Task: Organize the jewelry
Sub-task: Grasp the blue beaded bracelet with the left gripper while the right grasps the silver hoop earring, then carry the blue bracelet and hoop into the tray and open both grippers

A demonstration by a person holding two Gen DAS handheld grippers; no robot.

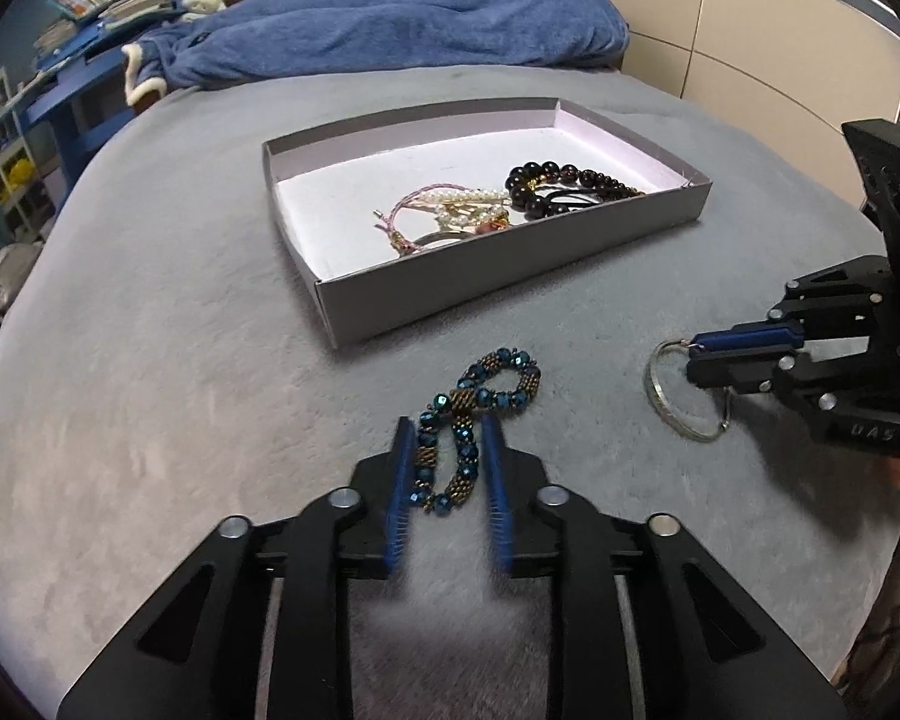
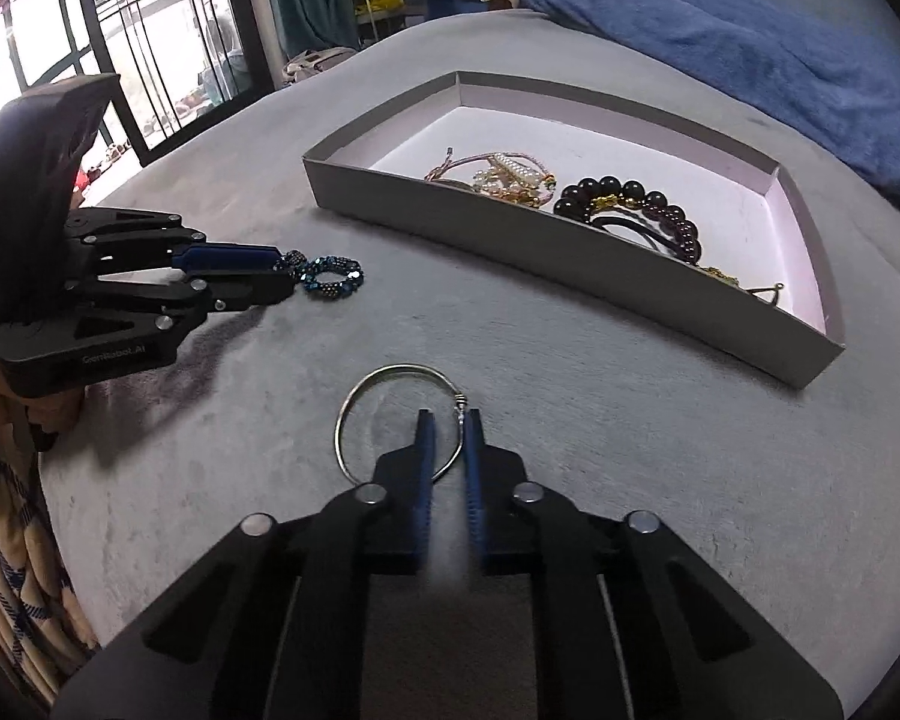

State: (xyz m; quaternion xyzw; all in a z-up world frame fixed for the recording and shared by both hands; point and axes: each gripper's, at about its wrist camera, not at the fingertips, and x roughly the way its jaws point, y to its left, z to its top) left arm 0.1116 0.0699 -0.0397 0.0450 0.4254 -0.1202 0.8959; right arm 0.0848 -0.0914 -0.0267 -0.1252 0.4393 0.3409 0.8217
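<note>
A blue and bronze beaded bracelet (image 1: 471,420) lies on the grey blanket; its near loop sits between the fingers of my left gripper (image 1: 448,426), which is open around it. It also shows in the right wrist view (image 2: 330,276) at the left gripper's tip (image 2: 282,279). A thin silver bangle (image 2: 390,414) lies on the blanket; my right gripper (image 2: 448,420) is open, its fingers straddling the bangle's right rim. The bangle (image 1: 681,393) and right gripper (image 1: 699,357) also show in the left wrist view. A grey shallow box (image 1: 480,264) holds a pearl bracelet (image 1: 462,204) and dark bead bracelets (image 1: 564,183).
A blue blanket (image 1: 390,24) lies bunched behind the box. Beige wardrobe doors (image 1: 750,30) stand at the right. A blue shelf with books (image 1: 90,30) is at the far left, and a window (image 2: 120,42) is beyond the bed's edge.
</note>
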